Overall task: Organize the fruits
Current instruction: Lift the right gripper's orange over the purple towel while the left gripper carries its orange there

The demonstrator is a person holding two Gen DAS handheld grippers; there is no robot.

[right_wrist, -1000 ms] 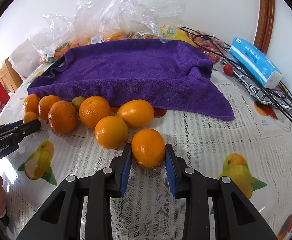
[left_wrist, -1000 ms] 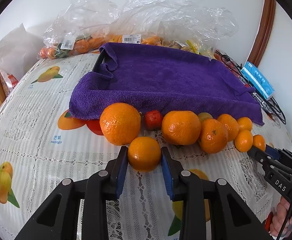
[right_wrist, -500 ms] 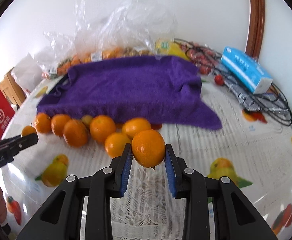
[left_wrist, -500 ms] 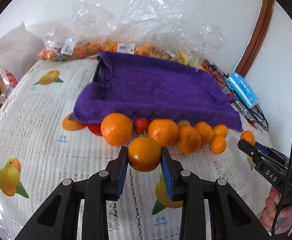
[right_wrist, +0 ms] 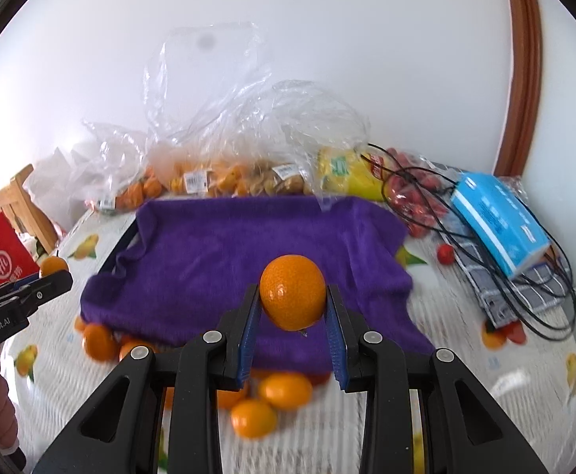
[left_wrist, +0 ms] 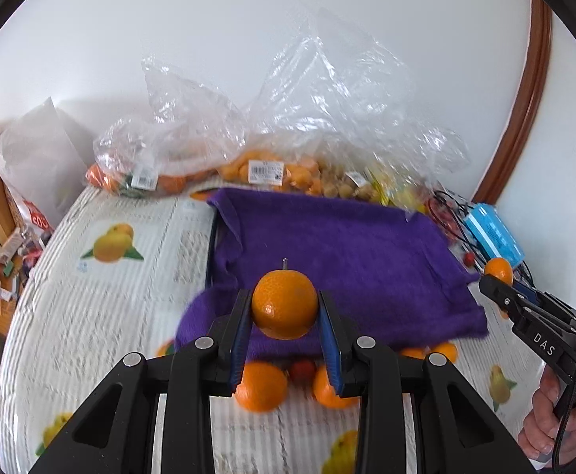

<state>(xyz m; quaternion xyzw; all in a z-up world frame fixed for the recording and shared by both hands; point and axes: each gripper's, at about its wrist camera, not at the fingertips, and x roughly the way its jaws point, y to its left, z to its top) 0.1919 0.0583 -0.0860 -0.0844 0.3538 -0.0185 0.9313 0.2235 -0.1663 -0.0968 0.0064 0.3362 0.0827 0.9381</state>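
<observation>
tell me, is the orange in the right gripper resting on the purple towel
No, the orange is clamped between the right gripper fingers and held in the air, above the purple towel.

We note the purple terry towel (left_wrist: pixel 339 252) lying mid-table on the white lace tablecloth (left_wrist: pixel 102 304), loose round oranges (right_wrist: pixel 284 389) along its near edge, clear plastic fruit bags (left_wrist: pixel 272 166) behind it, and the blue rectangular tissue pack (right_wrist: pixel 499 223) to its right.

Black left tool (left_wrist: pixel 284 326), blue pads (left_wrist: pixel 240 328), silver screws, white "DAS" lettering
</observation>
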